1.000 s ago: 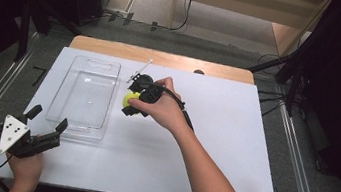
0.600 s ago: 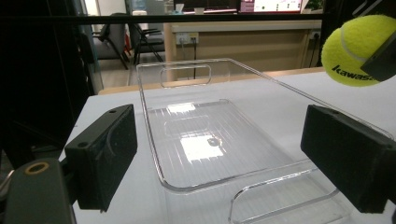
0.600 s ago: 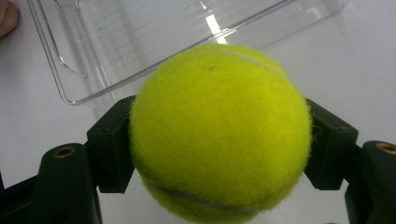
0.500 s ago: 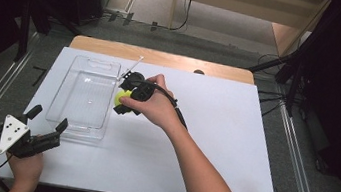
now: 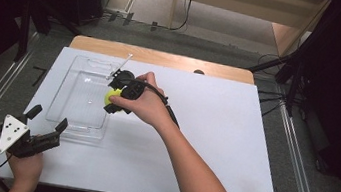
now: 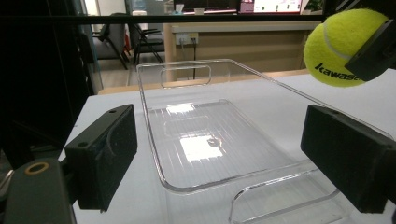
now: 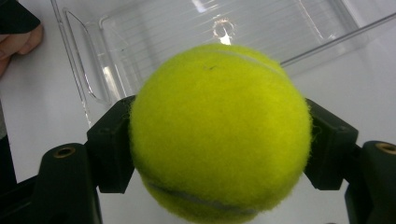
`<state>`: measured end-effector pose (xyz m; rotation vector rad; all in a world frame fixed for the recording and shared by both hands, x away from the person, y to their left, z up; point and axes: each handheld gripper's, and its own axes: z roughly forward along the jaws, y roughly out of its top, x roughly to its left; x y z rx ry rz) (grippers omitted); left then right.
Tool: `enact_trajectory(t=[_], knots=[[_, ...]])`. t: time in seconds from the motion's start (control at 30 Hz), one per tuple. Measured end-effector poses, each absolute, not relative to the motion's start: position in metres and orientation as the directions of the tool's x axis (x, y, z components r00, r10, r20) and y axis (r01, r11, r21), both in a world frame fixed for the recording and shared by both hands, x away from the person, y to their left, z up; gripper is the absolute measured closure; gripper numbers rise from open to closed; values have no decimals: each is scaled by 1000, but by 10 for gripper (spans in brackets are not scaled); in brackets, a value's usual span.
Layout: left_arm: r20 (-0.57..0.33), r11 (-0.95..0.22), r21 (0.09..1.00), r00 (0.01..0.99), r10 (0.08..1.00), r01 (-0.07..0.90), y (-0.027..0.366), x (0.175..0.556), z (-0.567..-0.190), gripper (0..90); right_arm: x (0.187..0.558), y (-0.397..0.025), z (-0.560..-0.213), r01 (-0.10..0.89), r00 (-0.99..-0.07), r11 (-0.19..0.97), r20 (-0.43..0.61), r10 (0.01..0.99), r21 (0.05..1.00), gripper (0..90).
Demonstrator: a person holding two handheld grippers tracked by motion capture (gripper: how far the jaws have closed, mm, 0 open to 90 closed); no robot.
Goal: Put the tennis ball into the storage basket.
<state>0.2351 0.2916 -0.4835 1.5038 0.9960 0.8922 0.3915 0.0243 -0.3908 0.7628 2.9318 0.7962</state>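
Note:
A yellow tennis ball [image 5: 109, 97] hangs over the right edge of a clear plastic tray [image 5: 72, 107], and my right gripper [image 5: 114, 97] is shut on it. The right gripper view has the ball [image 7: 219, 130] squeezed between both black jaws, with the tray [image 7: 140, 42] below it. My left gripper [image 5: 46, 122] rests open at the tray's near end, nothing between its jaws. Through the left gripper view, the tray [image 6: 187, 182] lies straight ahead and the ball [image 6: 340, 47] floats at the upper right.
The tray sits on the left half of a white board [image 5: 214, 132] laid over a wooden table [image 5: 163, 57]. A thin white stick [image 5: 119, 65] leans at the tray's far right corner. Dark floor and rails surround the table.
My right gripper has carried the tennis ball leftward, from beside the tray to over its right edge. The left gripper has stayed where it was.

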Motion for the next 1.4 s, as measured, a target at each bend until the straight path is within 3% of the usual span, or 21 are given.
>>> enact_trajectory(t=[0.53, 1.4], knots=[[22, -75, 989, 373, 928, 127, 292, 235, -483, 113, 392, 51, -388, 420, -901, 769, 116, 419, 481, 236], [27, -81, 988, 375, 927, 128, 292, 235, -483, 113, 391, 88, -414, 384, -919, 806, 104, 379, 451, 235]])
